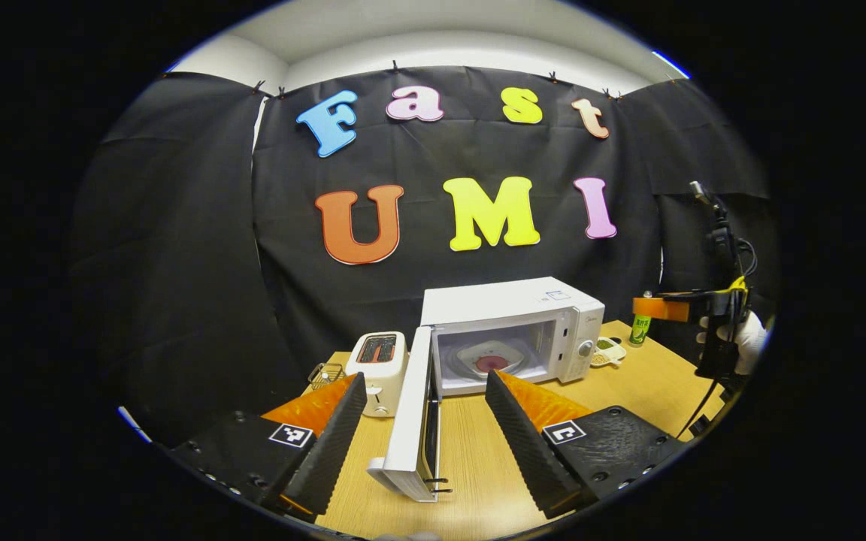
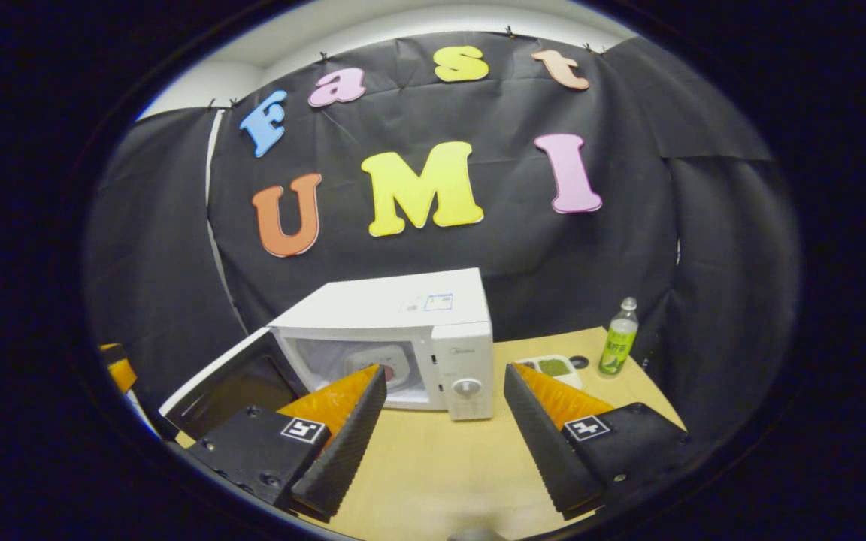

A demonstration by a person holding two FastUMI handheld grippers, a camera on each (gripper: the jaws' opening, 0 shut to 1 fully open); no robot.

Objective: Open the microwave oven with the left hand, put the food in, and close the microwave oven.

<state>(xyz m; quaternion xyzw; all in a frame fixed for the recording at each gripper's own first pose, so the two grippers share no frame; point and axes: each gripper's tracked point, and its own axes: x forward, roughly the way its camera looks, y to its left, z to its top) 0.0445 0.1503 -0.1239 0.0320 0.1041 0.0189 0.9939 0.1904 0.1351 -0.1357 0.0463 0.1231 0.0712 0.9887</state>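
The white microwave [image 1: 512, 312] stands at the back of the wooden table [image 1: 478, 466] with its door [image 1: 412, 421] swung wide toward me. Inside sits a white plate of reddish food [image 1: 492, 361]. My left gripper [image 1: 424, 376] is open, and the door's free edge lies between its spread fingers without touching either one. The right gripper [image 1: 666, 306] hovers off to the microwave's right, held by a gloved hand [image 1: 750, 338]. In the right gripper view, the right gripper [image 2: 444, 368] is open and empty in front of the microwave [image 2: 403, 308], the open door [image 2: 226, 383] and the plate [image 2: 394, 361].
A white toaster [image 1: 380, 368] and a small wire basket [image 1: 325, 372] stand left of the microwave. Right of it lie a divided white tray with green food [image 2: 553, 367] and a green bottle [image 2: 618, 338]. Bare tabletop [image 2: 440, 466] lies in front.
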